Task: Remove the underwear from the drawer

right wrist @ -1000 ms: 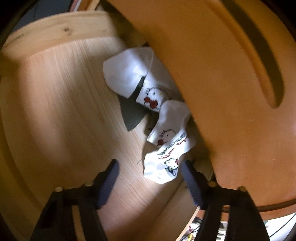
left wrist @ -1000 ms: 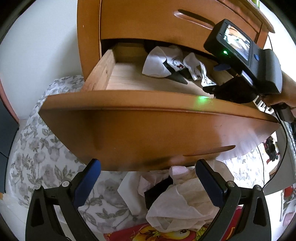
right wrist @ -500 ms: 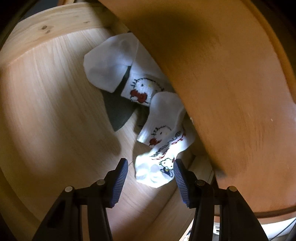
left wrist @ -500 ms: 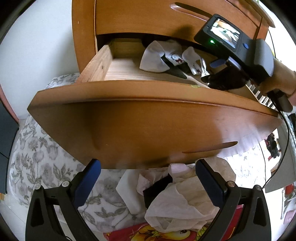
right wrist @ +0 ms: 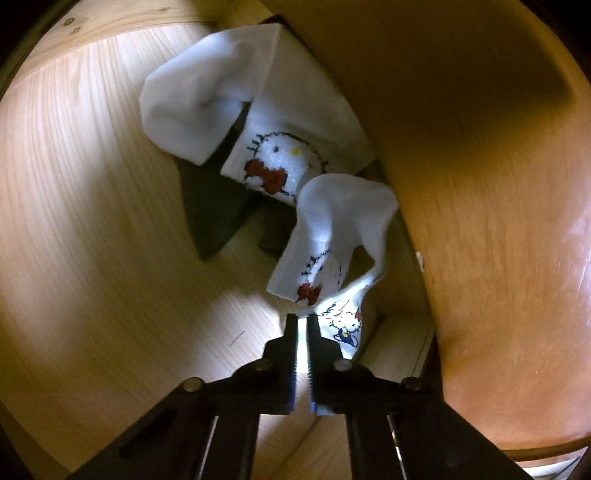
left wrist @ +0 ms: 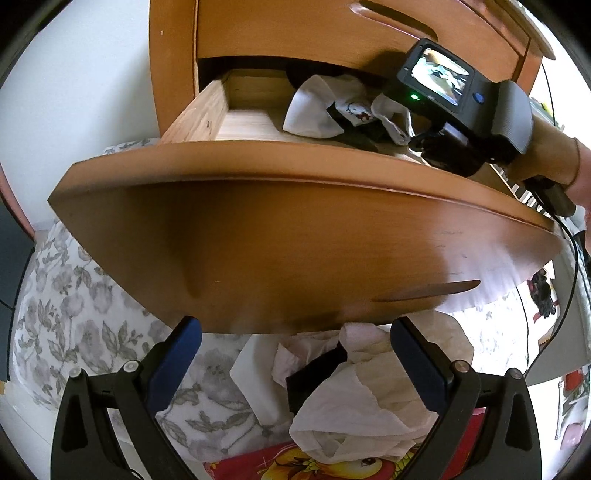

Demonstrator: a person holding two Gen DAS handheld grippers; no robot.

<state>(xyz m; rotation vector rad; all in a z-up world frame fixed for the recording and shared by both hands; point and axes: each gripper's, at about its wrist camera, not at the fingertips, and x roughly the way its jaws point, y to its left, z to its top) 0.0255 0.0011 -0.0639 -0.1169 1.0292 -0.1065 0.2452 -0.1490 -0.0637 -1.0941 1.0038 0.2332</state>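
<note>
The wooden drawer point(left wrist: 303, 236) stands pulled out, its pale floor point(right wrist: 92, 221) showing in the right wrist view. Inside lie white garments with a cartoon cat print: one further back point(right wrist: 236, 118) point(left wrist: 314, 110) and a nearer one point(right wrist: 332, 251) point(left wrist: 391, 118), over a dark cloth point(right wrist: 210, 214). My right gripper point(right wrist: 302, 321) is shut on the near edge of the nearer white garment, inside the drawer's right side; in the left wrist view its black body point(left wrist: 465, 110) reaches over the drawer front. My left gripper point(left wrist: 295, 354) stands open below the drawer front, holding nothing.
The closed upper drawer front point(right wrist: 480, 166) point(left wrist: 332, 33) overhangs the open drawer closely. Below lie a heap of pale clothes point(left wrist: 362, 398), a floral bedsheet point(left wrist: 81, 325) and a red printed cloth point(left wrist: 295, 461). A hand and forearm point(left wrist: 554, 162) hold the right gripper at the right edge.
My right gripper moved deeper towards the garments and its fingers closed from wide open onto the nearest white garment. The left wrist view shifted lower against the drawer front; its gripper stayed open.
</note>
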